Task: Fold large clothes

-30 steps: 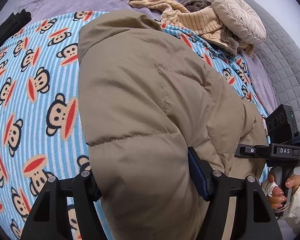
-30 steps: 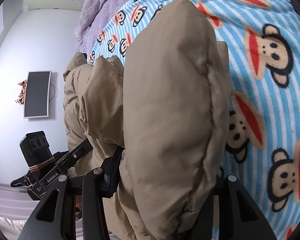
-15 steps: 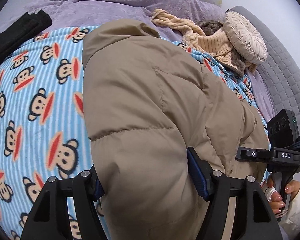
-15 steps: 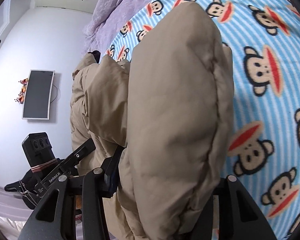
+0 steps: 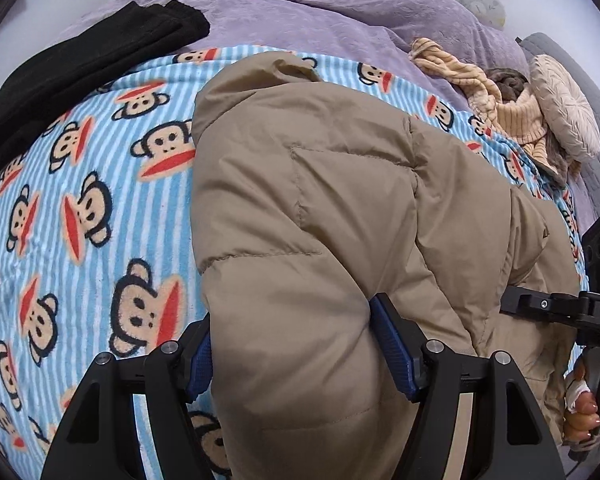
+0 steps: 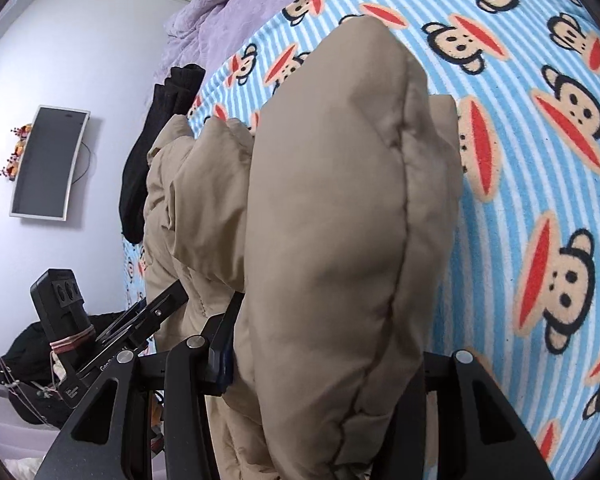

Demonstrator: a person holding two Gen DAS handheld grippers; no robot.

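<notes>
Puffer jacket [image 5: 340,216], tan and quilted, lay bunched on the blue striped monkey-print blanket [image 5: 80,208] covering the bed. The left gripper [image 5: 296,344] had its fingers clenched on a thick fold of the jacket's near edge, blue pads pressing in from both sides. The right gripper [image 6: 324,360] likewise grasped a padded fold. A black garment [image 5: 80,64] rested on the purple bedspread [image 5: 300,8] beyond the blanket, near a round cushion [image 5: 564,108].
</notes>
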